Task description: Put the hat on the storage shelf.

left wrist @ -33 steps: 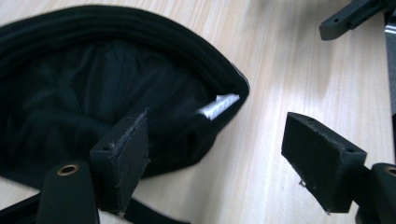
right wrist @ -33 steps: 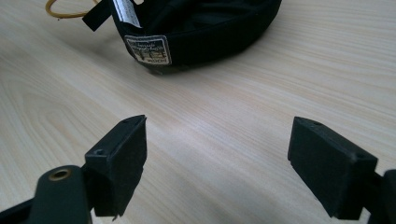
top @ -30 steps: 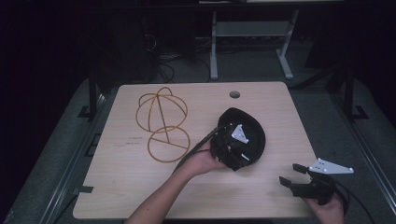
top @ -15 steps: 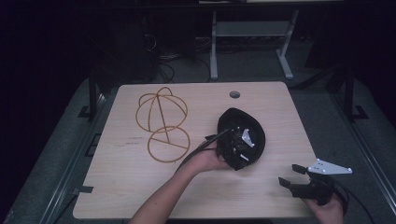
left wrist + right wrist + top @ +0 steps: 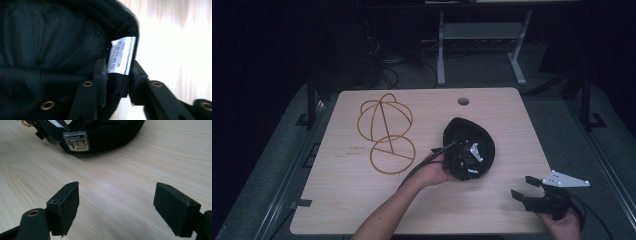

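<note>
Between the 2 jaws of the left gripper (image 5: 460,161), high view, sits the rim of the black cotton cap (image 5: 479,135). Left gripper view: jaws just closed, pinching the cap's band beside its white label (image 5: 122,55). Right gripper view: right gripper (image 5: 116,207) jaws spread, cap ahead.

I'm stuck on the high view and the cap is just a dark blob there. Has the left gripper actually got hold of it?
Observer: Yes. The left gripper has just been closing, and its jaws now pinch the black cap's rim.
Operator: Anything else caught in the bite?
Observer: The white care label sits between the jaws, against the rim.
Operator: And the right gripper?
Observer: The right gripper stands wide open above bare table, apart from the cap.
</note>
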`<action>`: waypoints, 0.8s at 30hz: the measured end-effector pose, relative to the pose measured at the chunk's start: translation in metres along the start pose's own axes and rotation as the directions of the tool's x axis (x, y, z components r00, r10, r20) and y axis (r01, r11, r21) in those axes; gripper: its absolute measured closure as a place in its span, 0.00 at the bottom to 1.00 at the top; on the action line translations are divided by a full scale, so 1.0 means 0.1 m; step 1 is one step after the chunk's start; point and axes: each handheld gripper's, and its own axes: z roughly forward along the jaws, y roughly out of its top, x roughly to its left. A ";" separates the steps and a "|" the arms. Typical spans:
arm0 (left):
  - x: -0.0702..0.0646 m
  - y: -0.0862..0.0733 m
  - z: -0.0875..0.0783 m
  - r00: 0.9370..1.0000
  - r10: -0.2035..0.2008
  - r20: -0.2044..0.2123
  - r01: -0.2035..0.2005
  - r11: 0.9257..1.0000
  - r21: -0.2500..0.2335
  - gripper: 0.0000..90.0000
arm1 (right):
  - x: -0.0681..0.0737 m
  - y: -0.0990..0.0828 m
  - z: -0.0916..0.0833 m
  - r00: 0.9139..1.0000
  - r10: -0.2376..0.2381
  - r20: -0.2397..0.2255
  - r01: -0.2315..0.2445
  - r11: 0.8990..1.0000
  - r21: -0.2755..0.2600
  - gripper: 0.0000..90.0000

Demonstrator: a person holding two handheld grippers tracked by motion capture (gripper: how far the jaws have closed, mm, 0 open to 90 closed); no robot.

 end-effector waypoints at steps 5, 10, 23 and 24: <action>0.04 0.04 -0.06 0.999 -0.037 0.027 0.039 0.998 -0.051 0.86 | -0.02 -0.01 -0.03 1.000 0.009 0.005 -0.009 1.000 -0.013 0.23; 0.08 0.05 -0.22 0.996 -0.080 0.034 0.083 0.989 -0.124 0.87 | -0.01 0.00 -0.03 1.000 0.014 0.006 -0.014 1.000 -0.017 0.23; 0.12 0.13 -0.54 0.986 -0.139 0.088 0.157 0.957 -0.243 0.87 | 0.05 0.04 -0.04 1.000 0.008 -0.012 -0.009 0.999 -0.051 0.24; 0.13 0.14 -0.58 0.987 -0.138 0.086 0.155 0.955 -0.254 0.87 | 0.06 0.05 -0.04 1.000 0.004 -0.011 -0.004 0.999 -0.052 0.24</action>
